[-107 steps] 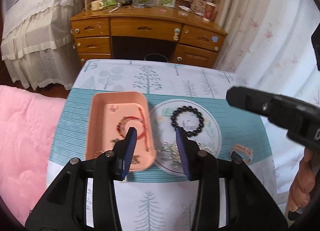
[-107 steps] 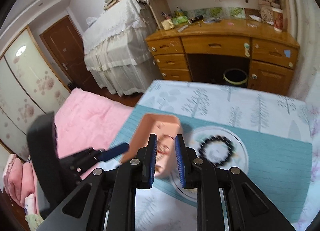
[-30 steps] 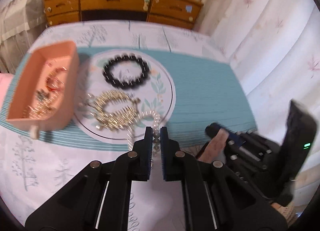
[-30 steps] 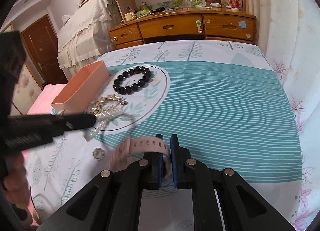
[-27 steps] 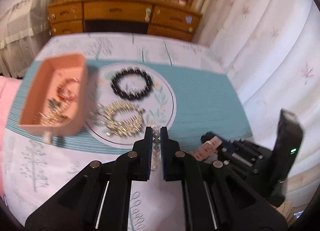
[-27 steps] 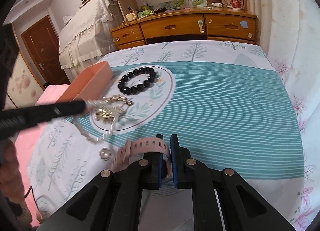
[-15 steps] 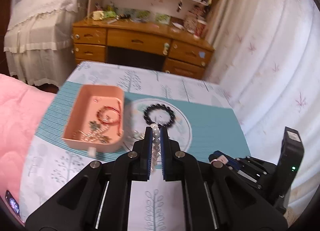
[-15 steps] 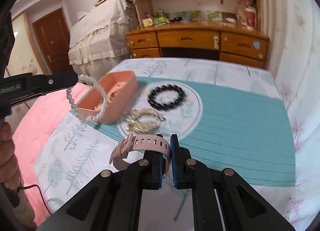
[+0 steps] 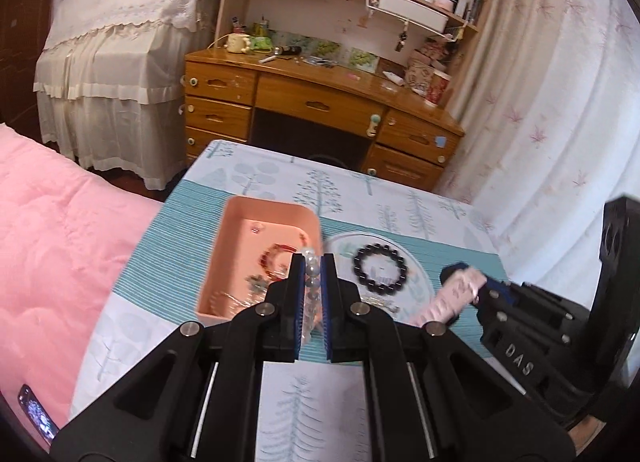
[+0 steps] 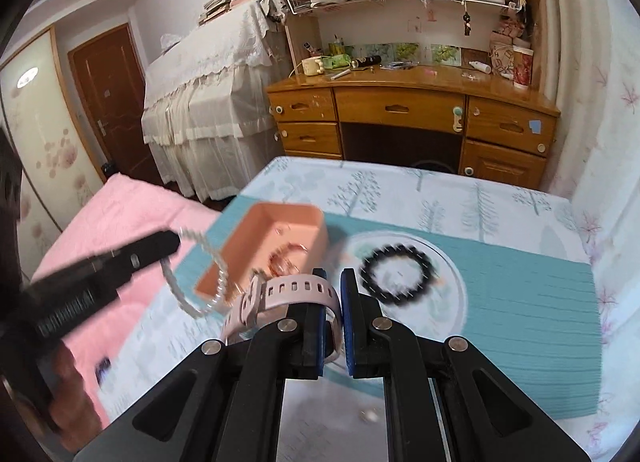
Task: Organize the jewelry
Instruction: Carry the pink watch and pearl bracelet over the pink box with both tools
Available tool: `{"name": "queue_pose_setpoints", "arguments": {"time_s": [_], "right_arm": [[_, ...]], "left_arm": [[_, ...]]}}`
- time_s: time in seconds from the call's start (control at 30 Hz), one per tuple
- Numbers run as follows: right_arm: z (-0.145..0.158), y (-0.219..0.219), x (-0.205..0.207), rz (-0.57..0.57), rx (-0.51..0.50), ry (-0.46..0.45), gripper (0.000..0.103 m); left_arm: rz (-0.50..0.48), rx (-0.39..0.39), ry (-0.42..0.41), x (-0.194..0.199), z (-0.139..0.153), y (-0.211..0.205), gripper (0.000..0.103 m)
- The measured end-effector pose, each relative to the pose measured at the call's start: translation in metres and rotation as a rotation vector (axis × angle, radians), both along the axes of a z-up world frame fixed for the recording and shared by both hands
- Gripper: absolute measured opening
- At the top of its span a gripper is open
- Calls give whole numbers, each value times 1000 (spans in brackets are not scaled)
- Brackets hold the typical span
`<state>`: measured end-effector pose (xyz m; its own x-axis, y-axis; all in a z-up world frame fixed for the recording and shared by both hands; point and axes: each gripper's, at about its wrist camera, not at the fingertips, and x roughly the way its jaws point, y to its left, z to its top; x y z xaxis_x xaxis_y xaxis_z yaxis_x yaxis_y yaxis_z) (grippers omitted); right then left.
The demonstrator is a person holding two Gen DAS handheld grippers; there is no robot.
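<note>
My left gripper point(image 9: 312, 262) is shut on a pearl bead bracelet point(image 9: 311, 282) and holds it in the air over the near end of the pink tray point(image 9: 232, 238). In the right wrist view the bracelet point(image 10: 200, 282) hangs from the left gripper point(image 10: 170, 242) beside the tray point(image 10: 308, 218). My right gripper point(image 10: 332, 278) is shut on a pink watch strap point(image 10: 288, 294), raised above the table; it also shows in the left wrist view point(image 9: 456, 298). A black bead bracelet point(image 9: 380, 268) lies on the round plate point(image 9: 420, 262).
The tray holds a red bracelet point(image 9: 276, 258) and several small pieces. A gold hair comb point(image 9: 380, 302) lies on the plate's near side. A pink bed point(image 9: 52, 246) is at the left, a wooden desk point(image 9: 320, 102) beyond the table, curtains point(image 9: 560, 122) at the right.
Both grippers closed on their items on the table, lifted them, and have moved left toward the pink tray. The pearl bracelet has come off the plate's edge.
</note>
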<state>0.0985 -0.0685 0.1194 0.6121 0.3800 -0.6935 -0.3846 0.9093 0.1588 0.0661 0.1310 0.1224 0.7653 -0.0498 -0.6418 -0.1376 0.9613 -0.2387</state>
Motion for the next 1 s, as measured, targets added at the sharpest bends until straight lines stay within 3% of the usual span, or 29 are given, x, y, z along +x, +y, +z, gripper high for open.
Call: {"name": "queue_pose_setpoints", "arguments": {"time_s": [0.2,0.37,0.67,1.0], "right_arm": [[-2,55,34,-18,11,43,8],[-26,93,60,-26,0,79,8],[-101,133,93,31,-104,175,8],[-141,154,104,100,-241,185,10]], "left_arm": [[-4,-5,25,28,-11,41,5],[13,-37,72,54,-30,74,5],[11,-57,128,95,-77,85,5],[24,-80,157,124,-110,81,5]]}}
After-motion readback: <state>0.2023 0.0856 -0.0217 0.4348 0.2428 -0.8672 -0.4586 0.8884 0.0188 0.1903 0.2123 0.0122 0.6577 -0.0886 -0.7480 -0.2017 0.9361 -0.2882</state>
